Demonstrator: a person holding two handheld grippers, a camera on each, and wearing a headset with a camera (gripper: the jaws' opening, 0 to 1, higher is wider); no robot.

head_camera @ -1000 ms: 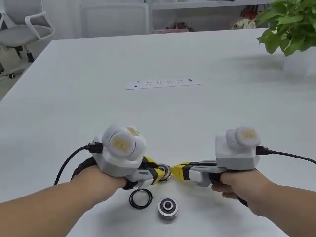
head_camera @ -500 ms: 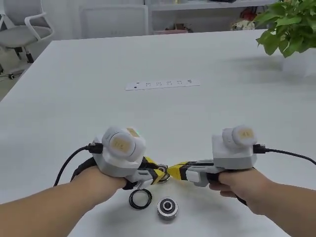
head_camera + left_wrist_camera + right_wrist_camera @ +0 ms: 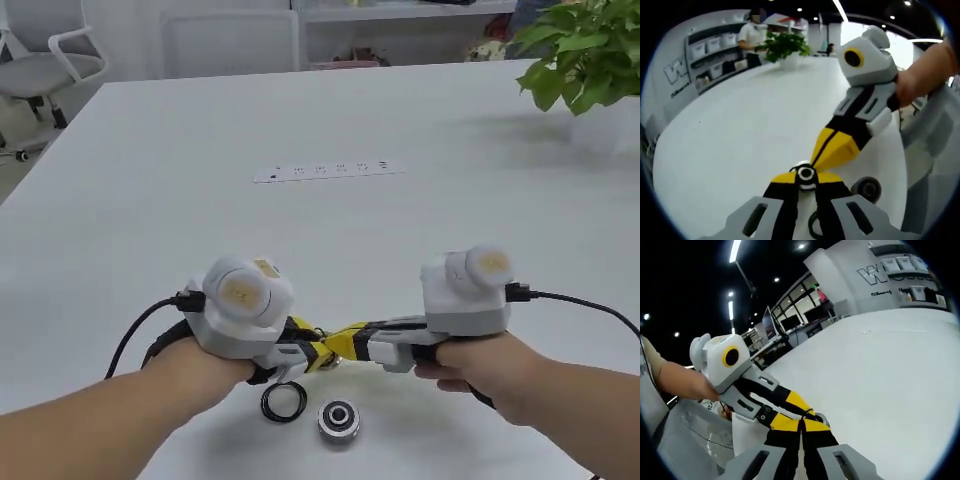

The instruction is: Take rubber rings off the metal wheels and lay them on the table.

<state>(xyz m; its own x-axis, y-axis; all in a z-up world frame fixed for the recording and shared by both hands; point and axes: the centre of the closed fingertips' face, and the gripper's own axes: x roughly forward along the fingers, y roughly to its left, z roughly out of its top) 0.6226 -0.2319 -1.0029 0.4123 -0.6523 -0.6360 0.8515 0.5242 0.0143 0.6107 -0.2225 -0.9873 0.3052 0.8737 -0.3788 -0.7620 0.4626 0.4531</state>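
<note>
Left gripper, held level, pinches a metal wheel; right gripper, jaws pressed together, meets it head-on.

Two metal wheels are showing: one wheel at six o'clock, the other wheel between two grippers, left gripper and right gripper. One rubber ring is lying at seven o'clock, one power strip at twelve, one potted plant at two.
</note>
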